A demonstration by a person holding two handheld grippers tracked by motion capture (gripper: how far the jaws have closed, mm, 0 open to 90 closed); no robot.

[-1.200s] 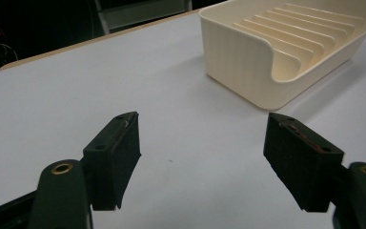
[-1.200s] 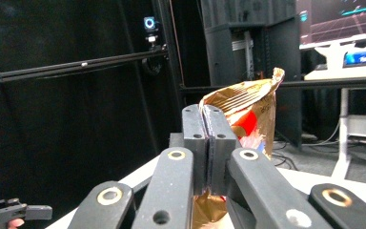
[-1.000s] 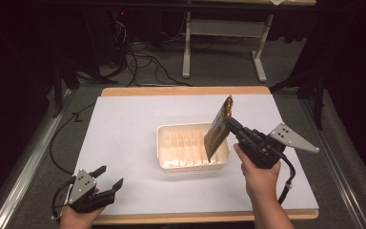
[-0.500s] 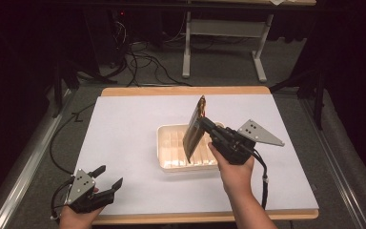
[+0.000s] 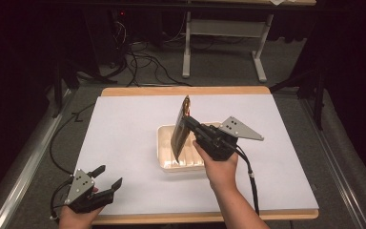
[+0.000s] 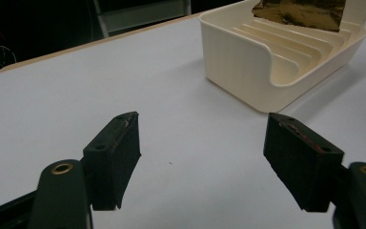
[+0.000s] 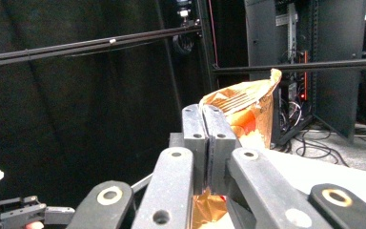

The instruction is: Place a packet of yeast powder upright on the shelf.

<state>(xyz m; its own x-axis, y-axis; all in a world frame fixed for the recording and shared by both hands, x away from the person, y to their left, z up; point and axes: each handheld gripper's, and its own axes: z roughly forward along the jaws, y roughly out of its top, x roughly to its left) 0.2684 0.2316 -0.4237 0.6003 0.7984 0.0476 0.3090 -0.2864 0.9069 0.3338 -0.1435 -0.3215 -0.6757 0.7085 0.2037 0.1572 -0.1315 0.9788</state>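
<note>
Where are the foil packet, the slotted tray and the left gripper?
foil packet (image 5: 179,131): high view, middle of its flat face.
slotted tray (image 6: 236,57): left gripper view, near outer wall.
left gripper (image 5: 107,177): high view, between its fingertips.

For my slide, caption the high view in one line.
Right gripper holds a flat foil packet upright over the cream ribbed tray; left gripper rests open at the table's near edge.
</note>
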